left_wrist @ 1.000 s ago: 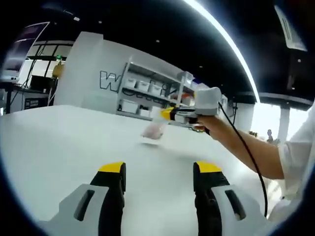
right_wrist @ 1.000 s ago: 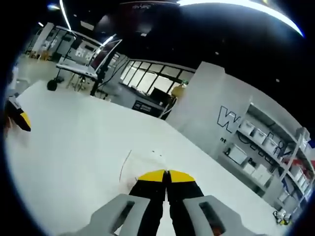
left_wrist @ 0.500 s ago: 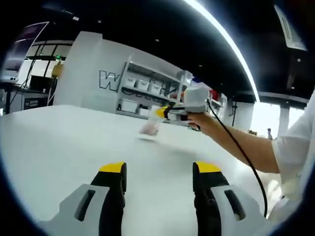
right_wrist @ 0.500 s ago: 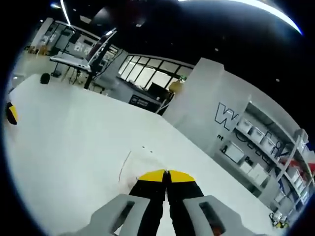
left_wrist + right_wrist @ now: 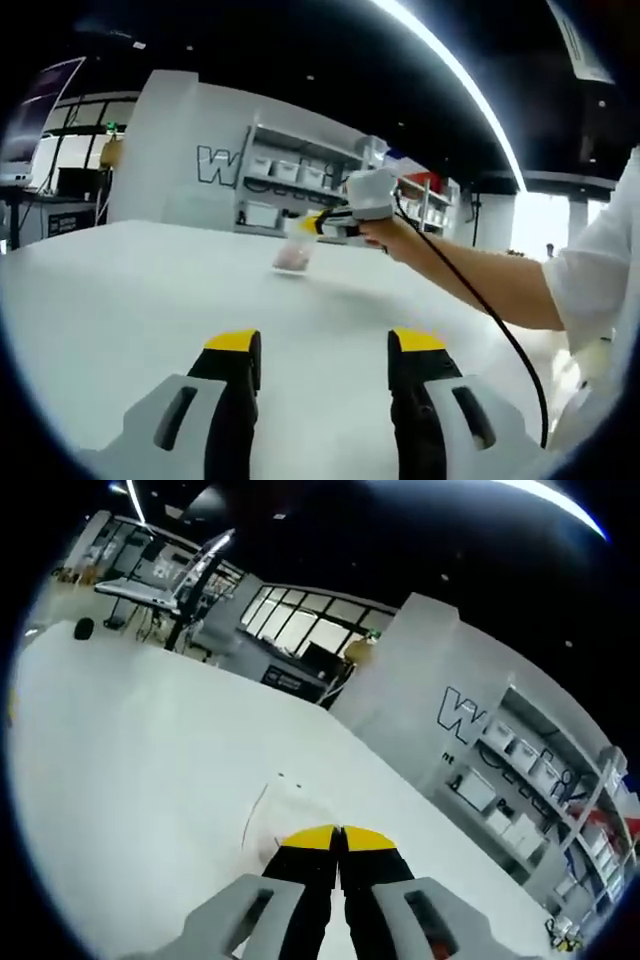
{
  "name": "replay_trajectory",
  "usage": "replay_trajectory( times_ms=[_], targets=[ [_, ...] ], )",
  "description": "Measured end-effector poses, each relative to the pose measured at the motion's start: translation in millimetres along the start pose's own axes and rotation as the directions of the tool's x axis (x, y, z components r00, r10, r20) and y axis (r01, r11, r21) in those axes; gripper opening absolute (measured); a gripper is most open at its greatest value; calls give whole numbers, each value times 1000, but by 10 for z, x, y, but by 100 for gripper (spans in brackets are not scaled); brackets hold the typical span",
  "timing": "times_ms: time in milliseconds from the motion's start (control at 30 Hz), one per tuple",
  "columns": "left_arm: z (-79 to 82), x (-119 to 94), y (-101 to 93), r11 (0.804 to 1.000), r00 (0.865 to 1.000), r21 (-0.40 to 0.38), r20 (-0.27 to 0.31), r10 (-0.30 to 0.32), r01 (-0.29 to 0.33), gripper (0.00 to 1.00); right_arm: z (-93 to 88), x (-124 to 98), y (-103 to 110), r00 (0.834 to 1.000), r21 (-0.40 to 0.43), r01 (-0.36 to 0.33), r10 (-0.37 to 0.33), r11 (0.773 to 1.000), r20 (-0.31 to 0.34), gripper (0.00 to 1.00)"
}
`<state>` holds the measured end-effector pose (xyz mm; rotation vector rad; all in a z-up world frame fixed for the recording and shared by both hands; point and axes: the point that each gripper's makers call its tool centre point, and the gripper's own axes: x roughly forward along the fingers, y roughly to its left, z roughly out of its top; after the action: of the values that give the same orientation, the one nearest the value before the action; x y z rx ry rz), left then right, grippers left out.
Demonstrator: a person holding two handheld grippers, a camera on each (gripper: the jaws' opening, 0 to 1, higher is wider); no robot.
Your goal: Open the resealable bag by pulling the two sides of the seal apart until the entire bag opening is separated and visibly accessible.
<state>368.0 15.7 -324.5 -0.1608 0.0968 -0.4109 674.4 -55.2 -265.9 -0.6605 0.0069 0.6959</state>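
So in the left gripper view, the left hand-held gripper (image 5: 322, 345) sits low over the white table (image 5: 120, 290) with its yellow-tipped jaws spread wide apart and nothing between them. It's released, just hovering above bare tabletop.

Further out across the table, the right hand-held gripper (image 5: 318, 224) comes in from the right side of that view, held by a person's hand (image 5: 388, 237) with a white sleeve (image 5: 590, 290) behind it and a black cable (image 5: 490, 320) trailing down off the tool. Its jaws are clamped on the top edge of the resealable bag (image 5: 293, 248), a small clear bag with something pinkish inside. The bag hangs from the jaws with its bottom down at the table surface; can't really tell if it's touching or just above it. It's well apart from the left gripper.

In the right gripper view, the right hand-held gripper (image 5: 338, 837) has its two yellow tips pressed right together, and the clear plastic of the resealable bag (image 5: 275, 810) pokes out past them. It's really only a faint curved outline against the white table (image 5: 120, 730). Can't tell from here whether the seal is open at all.

Background has a white wall with big lettering (image 5: 215, 163) and shelving with white bins (image 5: 290, 190) beside it.
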Motion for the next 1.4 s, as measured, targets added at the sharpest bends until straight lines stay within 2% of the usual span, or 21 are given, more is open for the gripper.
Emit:
replay_trajectory(
  times_ms=[300,533,667,1133,1400],
  targets=[
    [-1,13,-4,1000,1000,-10,-3,-7,7,50,-7,159,-133,999,-50,49,-49,998,4,0],
    [-12,23,-18,1000,1000,-9,-9,-15,15,49,-95,191,-88,999,-12,34,-34,999,-15,0],
    [-15,29,-20,1000,1000,-9,-10,-16,16,49,-128,137,-36,1000,8,29,-29,1000,-8,0],
    [-13,28,-34,999,1000,-20,-12,-28,27,49,-377,43,195,998,108,-6,12,994,-61,0],
    [-6,28,-31,999,999,-31,-10,-31,31,49,-366,-27,251,998,127,-10,18,992,-61,0]
  ],
)
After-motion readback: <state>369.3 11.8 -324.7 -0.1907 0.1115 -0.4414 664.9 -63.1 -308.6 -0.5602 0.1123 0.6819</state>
